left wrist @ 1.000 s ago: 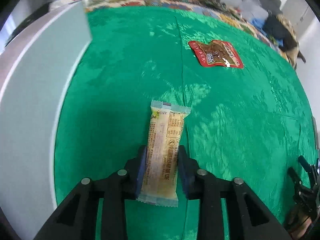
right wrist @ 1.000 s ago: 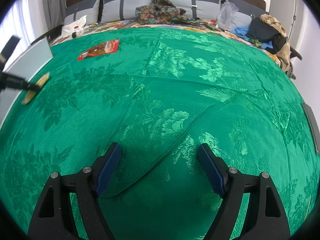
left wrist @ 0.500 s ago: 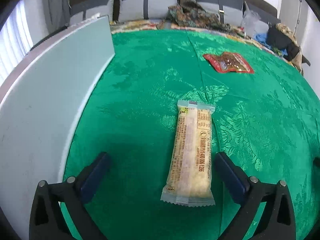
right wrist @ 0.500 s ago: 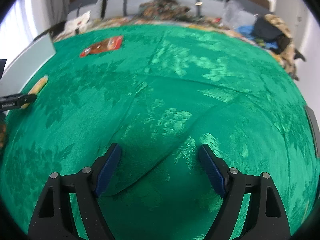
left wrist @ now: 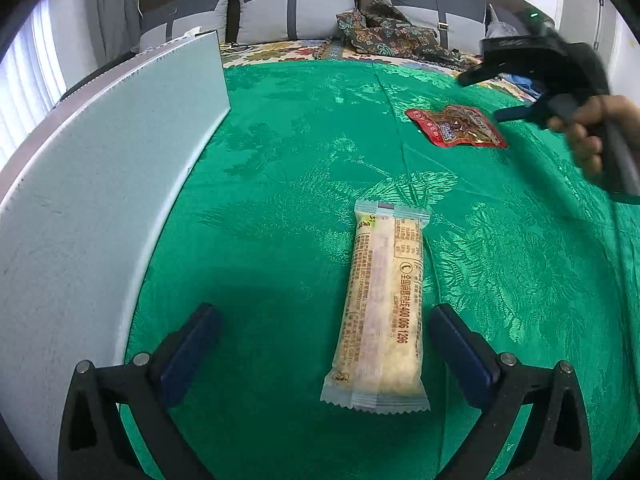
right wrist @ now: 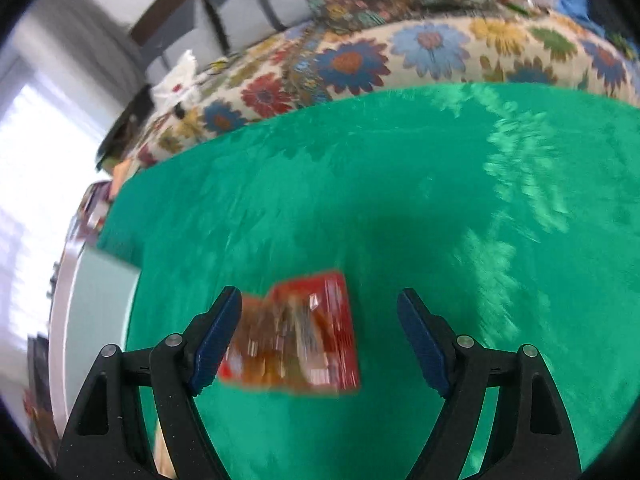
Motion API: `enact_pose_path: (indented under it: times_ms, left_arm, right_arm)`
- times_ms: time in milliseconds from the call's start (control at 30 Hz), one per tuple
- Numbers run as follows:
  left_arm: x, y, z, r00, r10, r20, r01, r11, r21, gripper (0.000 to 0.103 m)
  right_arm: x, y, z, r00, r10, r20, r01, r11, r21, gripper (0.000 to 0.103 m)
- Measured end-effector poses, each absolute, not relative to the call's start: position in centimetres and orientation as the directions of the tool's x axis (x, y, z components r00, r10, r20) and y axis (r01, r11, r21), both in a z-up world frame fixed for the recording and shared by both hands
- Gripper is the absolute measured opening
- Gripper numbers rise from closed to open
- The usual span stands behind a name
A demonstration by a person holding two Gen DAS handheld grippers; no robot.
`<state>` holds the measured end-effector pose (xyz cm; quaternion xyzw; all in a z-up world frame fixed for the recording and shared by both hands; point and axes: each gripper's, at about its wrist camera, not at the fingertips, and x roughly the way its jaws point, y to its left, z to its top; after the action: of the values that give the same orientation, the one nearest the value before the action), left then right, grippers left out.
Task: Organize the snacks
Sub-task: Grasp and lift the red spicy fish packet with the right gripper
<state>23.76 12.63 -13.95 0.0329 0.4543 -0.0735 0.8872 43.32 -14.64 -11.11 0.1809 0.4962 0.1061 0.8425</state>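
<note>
Now left hand-held gripper wide apart, snack bar released on green cloth.

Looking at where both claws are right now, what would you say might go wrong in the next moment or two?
1. The right claw is open over the red foil snack packet, and that view is blurred by motion; closing while it moves this fast might miss the flat packet or pinch the green patterned cloth.
2. The pale yellow wrapped snack bar lies between the open left claw; a careless pull-back could drag it askew.
</note>
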Motion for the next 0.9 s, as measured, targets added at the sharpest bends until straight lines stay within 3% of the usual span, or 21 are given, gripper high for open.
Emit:
enact_pose_path:
  times_ms: [100, 200, 267, 333, 400, 467, 700, 800, 900]
  left_arm:
    - [23.8, 12.6, -14.0, 0.576, -0.1, -0.811, 0.16, 0.987, -0.008, 0.103]
    - [23.8, 12.5, -14.0, 0.576, -0.1, -0.811, 0.16, 0.987, -0.007, 0.103]
    - [23.9, 12.5, -14.0, 0.576, -0.099, -0.811, 0.16, 0.987, -0.007, 0.103]
    - [23.9, 12.4, -14.0, 0.576, -0.099, -0.811, 0.16, 0.987, -0.007, 0.103]
    - [23.9, 12.4, -14.0, 0.576, -0.099, -0.811, 0.16, 0.987, -0.007, 0.103]
    - [23.9, 12.4, -14.0, 0.576, -0.099, -0.811, 0.16, 0.987, -0.007, 0.103]
    - [23.9, 12.4, -14.0, 0.577, -0.1, -0.811, 0.16, 0.987, -0.008, 0.103]
    - [23.9, 12.4, -14.0, 0.577, -0.1, -0.811, 0.16, 0.987, -0.007, 0.103]
    - [23.9, 12.4, -14.0, 0.577, -0.1, -0.811, 0.16, 0.987, -0.007, 0.103]
  right_arm:
    - [43.7, -13.6, -12.1, 0.461, 0.405, -0.789, -0.048, 0.9, 0.434, 0.083]
    - [42.3, -12.7, -12.2, 0.294, 0.569, -0.768, -0.157, 0.822, 0.548, 0.082]
    - [40.7, -11.6, -11.6, 0.164, 0.587, -0.793, -0.238, 0.804, 0.545, 0.081]
    - [39.2, -10.5, -10.0, 0.121, 0.521, -0.845, -0.343, 0.821, 0.457, 0.083]
    - [38.3, -8.7, -7.7, 0.245, 0.344, -0.907, -0.478, 0.856, 0.196, 0.084]
    - [38.2, -6.5, -6.6, 0.32, 0.273, -0.907, -0.578, 0.815, 0.042, 0.084]
    - [40.8, -1.7, -11.7, 0.225, 0.185, -0.957, -0.666, 0.746, -0.012, 0.086]
    - [41.2, -2.3, -12.0, 0.239, 0.191, -0.952, -0.607, 0.795, 0.007, 0.081]
    - [40.6, -2.8, -12.6, 0.213, 0.128, -0.969, -0.55, 0.835, -0.011, 0.067]
